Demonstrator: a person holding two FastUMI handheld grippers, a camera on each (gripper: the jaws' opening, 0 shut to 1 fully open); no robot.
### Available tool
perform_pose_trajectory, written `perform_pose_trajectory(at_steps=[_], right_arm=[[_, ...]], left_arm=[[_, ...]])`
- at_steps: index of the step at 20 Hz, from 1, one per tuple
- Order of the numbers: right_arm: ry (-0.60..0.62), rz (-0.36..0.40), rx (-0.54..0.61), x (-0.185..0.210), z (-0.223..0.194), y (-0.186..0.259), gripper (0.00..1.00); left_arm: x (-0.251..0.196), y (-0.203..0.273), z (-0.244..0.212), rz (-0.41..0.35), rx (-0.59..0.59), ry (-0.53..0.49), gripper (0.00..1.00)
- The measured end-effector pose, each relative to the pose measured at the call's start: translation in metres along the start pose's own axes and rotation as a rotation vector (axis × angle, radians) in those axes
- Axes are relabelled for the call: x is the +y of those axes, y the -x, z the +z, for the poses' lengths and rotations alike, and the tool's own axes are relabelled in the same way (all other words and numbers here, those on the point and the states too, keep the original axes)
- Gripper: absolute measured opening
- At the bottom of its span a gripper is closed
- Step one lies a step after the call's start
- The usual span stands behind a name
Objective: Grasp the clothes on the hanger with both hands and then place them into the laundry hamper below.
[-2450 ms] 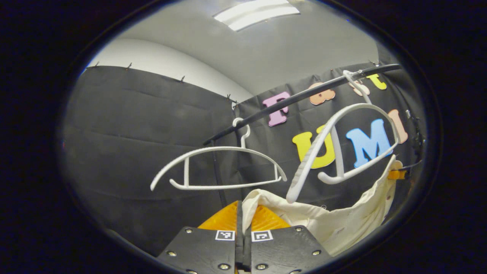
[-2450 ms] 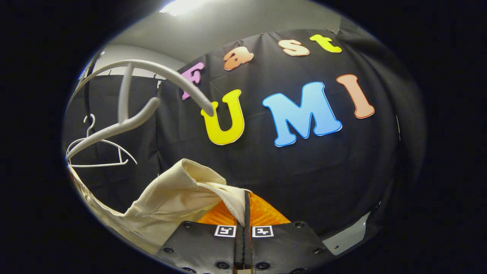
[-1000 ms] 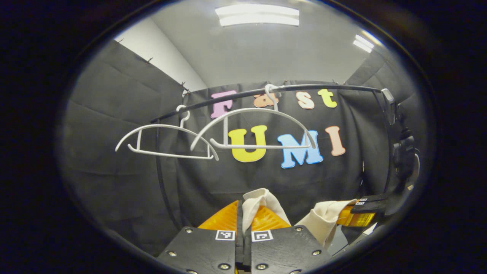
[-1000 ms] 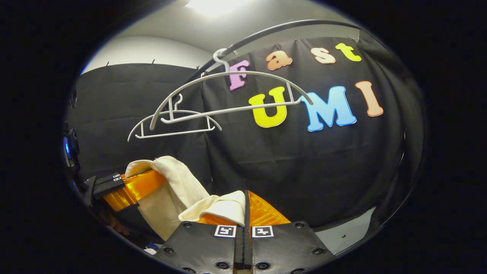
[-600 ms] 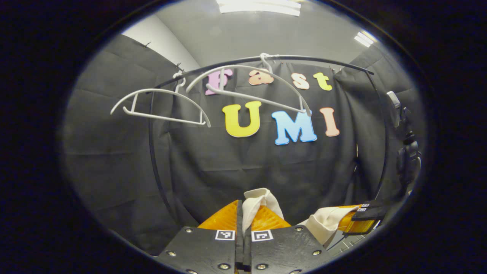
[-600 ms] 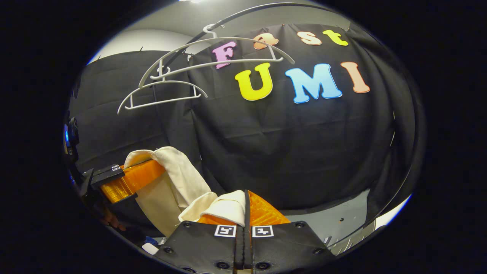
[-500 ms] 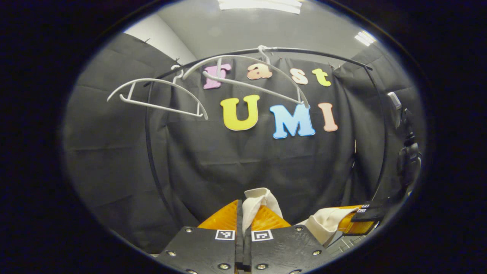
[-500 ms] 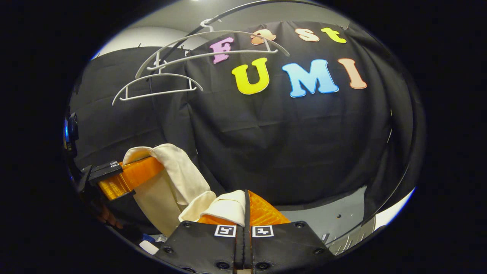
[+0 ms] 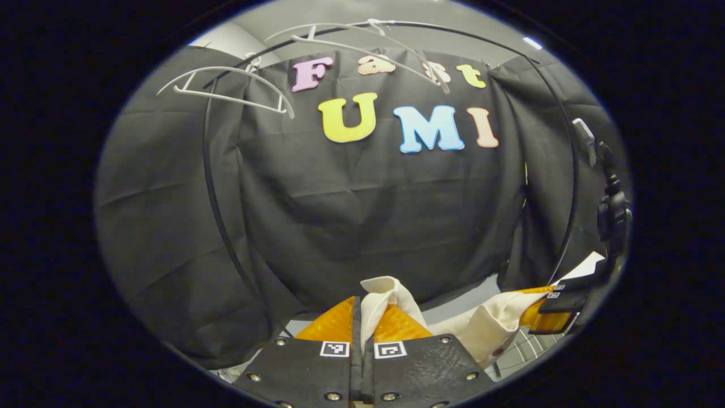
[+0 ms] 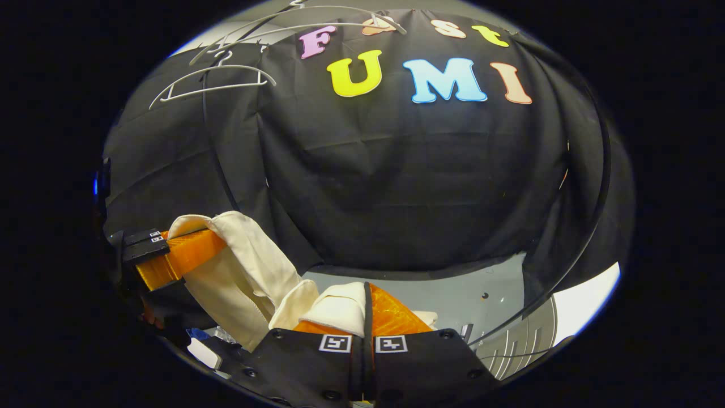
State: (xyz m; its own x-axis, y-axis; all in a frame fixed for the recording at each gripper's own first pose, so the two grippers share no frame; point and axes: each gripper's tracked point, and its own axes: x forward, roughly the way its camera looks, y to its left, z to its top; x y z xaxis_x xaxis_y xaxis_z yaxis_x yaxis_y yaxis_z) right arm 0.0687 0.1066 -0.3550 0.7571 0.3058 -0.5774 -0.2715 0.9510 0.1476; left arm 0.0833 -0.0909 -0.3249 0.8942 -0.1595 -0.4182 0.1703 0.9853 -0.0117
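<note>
Two bare white hangers (image 9: 226,85) hang on the black rail (image 9: 218,221) up top, with the booth's black cloth wall behind and grey floor (image 10: 453,297) below. The left gripper (image 9: 361,309) has its fingers closed on a fold of the cream garment (image 9: 487,328); the right gripper (image 10: 365,303) pinches another fold the same way, so the garment sags between them, well below the hangers. Nothing readable, just small square black-and-white markers (image 10: 335,343) on the fingers.
</note>
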Motion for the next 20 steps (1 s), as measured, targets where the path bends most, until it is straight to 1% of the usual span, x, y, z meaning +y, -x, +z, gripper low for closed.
perform_pose_trajectory(at_steps=[1,2,3,4,5,7,8,10,12,13,14,17,18,20], right_arm=[[0.001,-0.005,0.015,-0.001,-0.009,0.002,0.02],[0.003,-0.017,0.027,-0.006,-0.014,0.0,0.0],[0.009,-0.033,0.041,-0.009,-0.02,0.0,0.02],[0.018,-0.051,0.054,-0.013,-0.024,0.002,0.02],[0.027,-0.063,0.068,-0.016,-0.028,0.0,0.04],[0.043,-0.085,0.098,-0.02,-0.037,0.006,0.04],[0.054,-0.101,0.113,-0.023,-0.039,0.008,0.1],[0.066,-0.103,0.136,-0.023,-0.042,0.012,0.21],[0.083,-0.103,0.157,-0.022,-0.045,0.019,0.26],[0.096,-0.103,0.169,-0.02,-0.048,0.019,0.31],[0.109,-0.101,0.18,-0.019,-0.049,0.021,0.4],[0.146,-0.105,0.222,-0.017,-0.066,0.036,0.89],[0.149,-0.106,0.234,-0.016,-0.068,0.042,0.98],[0.139,-0.108,0.219,-0.015,-0.057,0.047,0.99]], left_arm=[[0.002,-0.004,-0.015,0.006,0.028,-0.002,0.0],[0.004,-0.007,-0.026,0.015,0.055,0.0,0.0],[0.008,-0.008,-0.038,0.029,0.084,0.0,0.02],[0.011,-0.002,-0.051,0.041,0.11,0.0,0.01],[0.015,0.001,-0.061,0.051,0.137,-0.002,0.01],[0.018,0.002,-0.077,0.059,0.181,-0.002,0.01],[0.017,-0.001,-0.082,0.051,0.197,0.006,0.01],[0.022,0.006,-0.086,0.057,0.225,0.014,0.02],[0.024,0.01,-0.084,0.058,0.24,0.009,0.2],[0.022,0.012,-0.085,0.051,0.25,0.009,0.35],[0.019,0.016,-0.081,0.046,0.236,0.007,0.5],[0.023,0.025,-0.066,0.049,0.201,-0.029,0.94],[0.022,0.03,-0.061,0.046,0.193,-0.033,0.94],[0.022,0.037,-0.051,0.045,0.179,-0.036,0.94]])
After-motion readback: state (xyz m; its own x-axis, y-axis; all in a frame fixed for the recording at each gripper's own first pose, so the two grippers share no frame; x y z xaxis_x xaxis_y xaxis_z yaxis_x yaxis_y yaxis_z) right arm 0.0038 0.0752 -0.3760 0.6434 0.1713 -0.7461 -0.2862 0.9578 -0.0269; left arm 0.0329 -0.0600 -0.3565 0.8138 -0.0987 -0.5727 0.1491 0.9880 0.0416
